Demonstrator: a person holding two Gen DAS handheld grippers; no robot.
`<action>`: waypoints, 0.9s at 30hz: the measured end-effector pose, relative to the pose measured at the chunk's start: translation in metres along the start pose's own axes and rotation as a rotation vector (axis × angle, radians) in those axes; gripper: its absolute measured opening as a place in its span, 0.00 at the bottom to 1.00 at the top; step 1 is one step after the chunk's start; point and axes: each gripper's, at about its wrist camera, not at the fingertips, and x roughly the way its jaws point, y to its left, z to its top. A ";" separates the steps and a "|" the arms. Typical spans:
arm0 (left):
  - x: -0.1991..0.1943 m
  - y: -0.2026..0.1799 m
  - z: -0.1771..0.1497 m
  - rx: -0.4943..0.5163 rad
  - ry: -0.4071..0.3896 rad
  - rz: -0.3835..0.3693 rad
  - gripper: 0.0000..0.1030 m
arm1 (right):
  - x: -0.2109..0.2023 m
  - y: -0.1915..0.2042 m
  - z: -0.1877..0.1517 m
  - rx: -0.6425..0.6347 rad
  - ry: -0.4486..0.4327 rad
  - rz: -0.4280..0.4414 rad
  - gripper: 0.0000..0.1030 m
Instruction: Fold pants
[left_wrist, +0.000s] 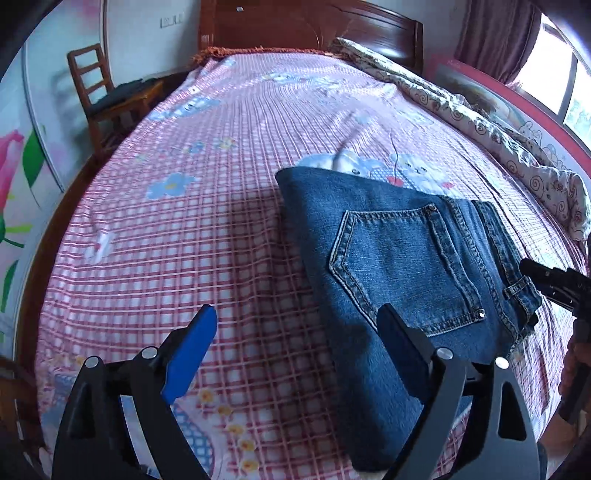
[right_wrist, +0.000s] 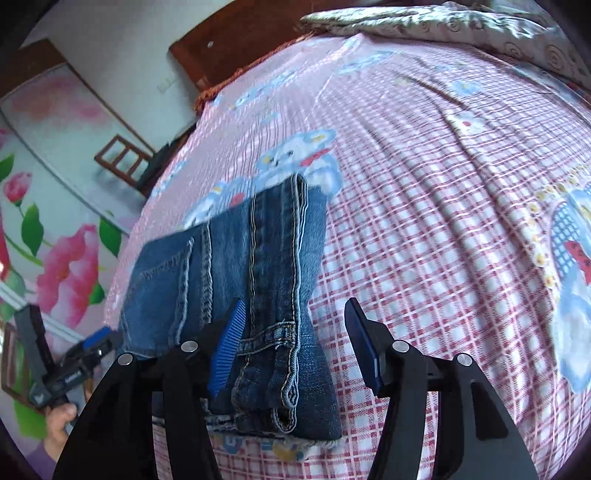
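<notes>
Blue jeans (left_wrist: 406, 266), folded into a compact rectangle with a back pocket facing up, lie on the pink checked bedsheet (left_wrist: 184, 240). My left gripper (left_wrist: 297, 310) is open wide above their left edge. One finger is over the denim and the other over the sheet, with nothing gripped. In the right wrist view the jeans (right_wrist: 229, 266) show their waistband end and a belt loop. My right gripper (right_wrist: 295, 302) stands open around that end; its right pad is clear of the cloth. Each gripper also shows in the other's view: the right gripper (left_wrist: 554, 284), and the left gripper (right_wrist: 85, 354) held by a hand (right_wrist: 59, 417).
A patterned quilt (left_wrist: 480, 122) is bunched along the bed's far right side. The wooden headboard (left_wrist: 295, 26) stands at the far end, and a wooden chair (left_wrist: 107, 92) stands beside the bed at the left. A flower-painted wardrobe (right_wrist: 66, 266) lines that side.
</notes>
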 end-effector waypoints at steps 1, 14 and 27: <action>-0.011 -0.004 -0.001 0.012 -0.013 -0.011 0.86 | -0.009 0.000 0.000 0.017 -0.033 -0.001 0.54; -0.006 -0.085 -0.009 0.113 0.104 -0.065 0.86 | 0.077 0.089 0.050 0.105 0.079 0.346 0.54; 0.008 -0.079 -0.020 0.101 0.133 -0.075 0.89 | 0.057 0.079 0.027 0.020 0.131 0.171 0.54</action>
